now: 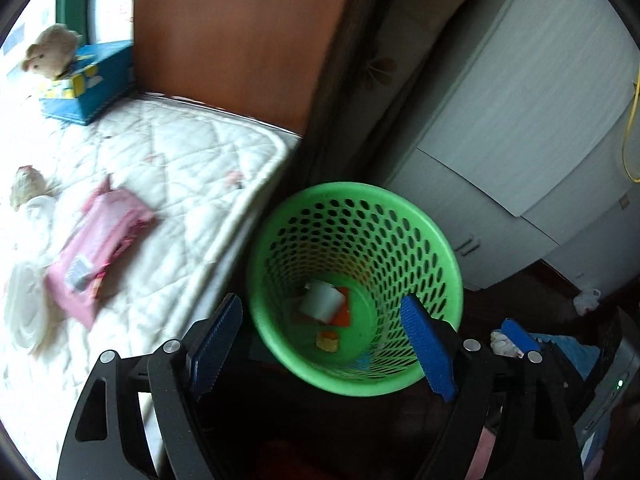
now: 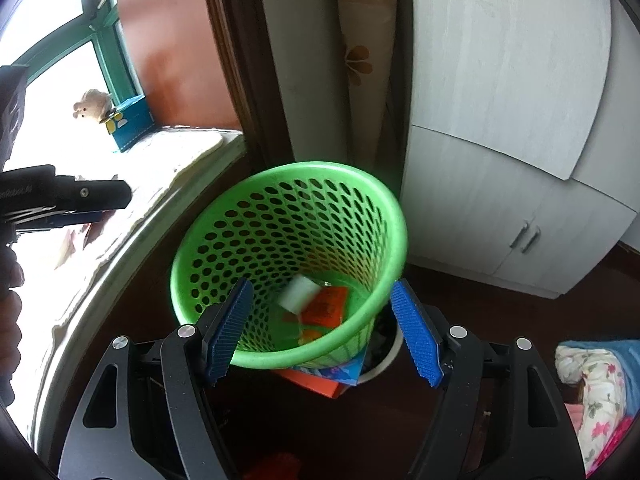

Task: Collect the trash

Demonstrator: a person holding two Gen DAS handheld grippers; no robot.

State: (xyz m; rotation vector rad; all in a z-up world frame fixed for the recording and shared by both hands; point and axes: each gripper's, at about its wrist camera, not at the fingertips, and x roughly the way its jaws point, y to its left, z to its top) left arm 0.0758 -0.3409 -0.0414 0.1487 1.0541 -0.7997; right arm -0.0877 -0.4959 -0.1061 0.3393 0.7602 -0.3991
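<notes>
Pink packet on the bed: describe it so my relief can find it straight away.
Start at the white quilted mattress left of the green perforated bin. Partway along it, short of the blue box with the plush toy by the window, lies a flat pink soft packet. Its neighbours are white and crumpled; it alone is pink, with a small label flap on top.

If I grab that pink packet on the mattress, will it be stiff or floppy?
The pink packet looks like a soft plastic wrapper, creased and pillowy, so probably floppy and light. Its glossy film may be slippery. Lying flat on the quilted mattress, it shouldn't roll.
</notes>
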